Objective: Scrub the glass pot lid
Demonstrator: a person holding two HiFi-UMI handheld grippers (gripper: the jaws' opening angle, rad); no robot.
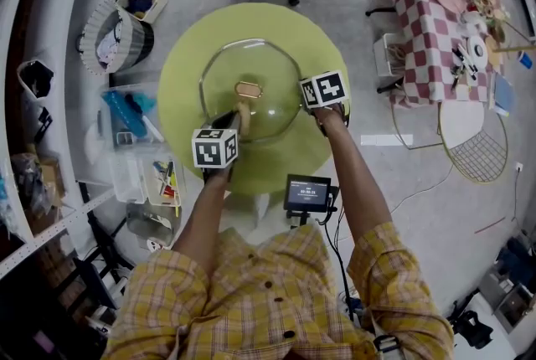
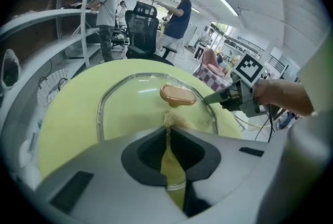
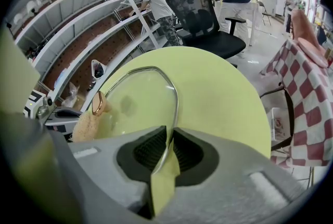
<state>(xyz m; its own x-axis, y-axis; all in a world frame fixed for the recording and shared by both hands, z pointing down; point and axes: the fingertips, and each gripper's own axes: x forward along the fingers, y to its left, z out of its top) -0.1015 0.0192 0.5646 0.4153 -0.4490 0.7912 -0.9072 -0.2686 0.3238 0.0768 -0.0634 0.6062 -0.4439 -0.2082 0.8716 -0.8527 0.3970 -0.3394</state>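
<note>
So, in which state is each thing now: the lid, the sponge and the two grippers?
glass lid: knob up, on the yellow table.
sponge: touching the lid beside the knob.
left gripper: shut on the sponge.
right gripper: shut on the lid's rim.

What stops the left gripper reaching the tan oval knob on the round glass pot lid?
Likely nothing, so yes: left gripper, shut on a tan sponge, sits right by the knob; right gripper holds the lid rim elsewhere.
</note>
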